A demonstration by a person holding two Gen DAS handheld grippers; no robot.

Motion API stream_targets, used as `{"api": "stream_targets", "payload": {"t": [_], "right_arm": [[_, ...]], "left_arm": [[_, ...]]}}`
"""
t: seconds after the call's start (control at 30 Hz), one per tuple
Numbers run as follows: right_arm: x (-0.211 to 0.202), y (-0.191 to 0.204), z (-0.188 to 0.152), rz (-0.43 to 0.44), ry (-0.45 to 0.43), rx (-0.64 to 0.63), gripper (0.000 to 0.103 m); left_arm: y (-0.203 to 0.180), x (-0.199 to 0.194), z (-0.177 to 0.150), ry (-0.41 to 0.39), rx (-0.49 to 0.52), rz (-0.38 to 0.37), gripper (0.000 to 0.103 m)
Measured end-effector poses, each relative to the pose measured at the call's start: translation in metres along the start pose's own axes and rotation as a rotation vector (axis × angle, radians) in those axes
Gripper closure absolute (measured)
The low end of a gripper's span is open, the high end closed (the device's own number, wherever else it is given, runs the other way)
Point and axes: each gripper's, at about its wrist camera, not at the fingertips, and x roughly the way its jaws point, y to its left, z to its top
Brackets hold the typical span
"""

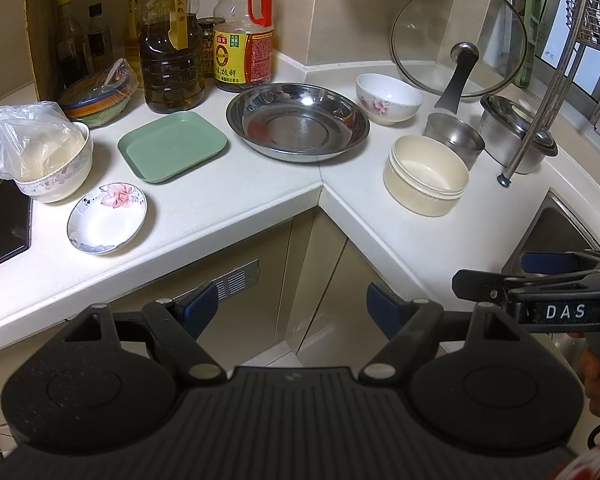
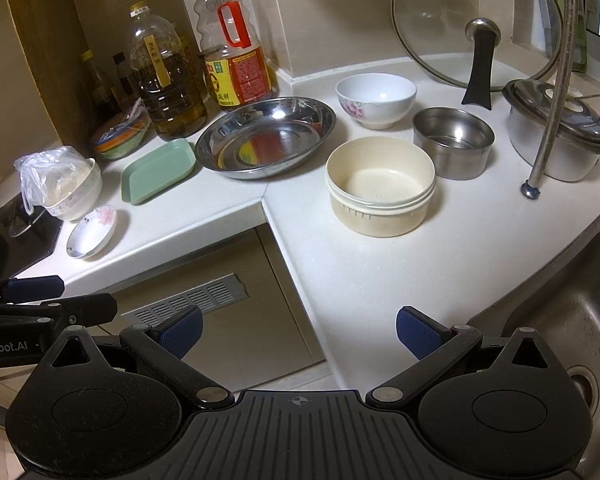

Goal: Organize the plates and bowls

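Observation:
On the white corner counter lie a wide steel dish [image 1: 298, 122] [image 2: 266, 138], a green square plate [image 1: 172, 146] [image 2: 159, 176], a small flowered saucer [image 1: 107, 218] [image 2: 92, 232], a white flowered bowl [image 1: 389, 98] [image 2: 376, 98], a cream round bowl [image 1: 426, 174] [image 2: 380, 186] and a small steel cup [image 1: 454, 138] [image 2: 453, 142]. My left gripper [image 1: 292, 306] hangs open in front of the counter edge, holding nothing. My right gripper [image 2: 298, 334] is open over the counter's front edge, well short of the cream bowl, with nothing between its fingers.
Oil and sauce bottles [image 1: 244, 36] stand at the back wall. A bowl under a plastic bag [image 1: 46, 160] sits by the stove at left. A glass lid [image 1: 458, 40], a lidded steel pot [image 1: 516, 132], a rack leg [image 2: 530, 192] and the sink [image 2: 572, 312] lie to the right.

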Motion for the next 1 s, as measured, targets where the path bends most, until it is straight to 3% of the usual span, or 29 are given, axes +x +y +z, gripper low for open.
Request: {"api": "stream_targets", "payload": {"t": [1.0], "right_arm": [[0.0062,-0.0042,0.0079,0.006,0.002,-0.002,0.000]], "left_arm": [[0.0001,0.0035,0.0060,0.003,-0.005,0.002,0.023]]}}
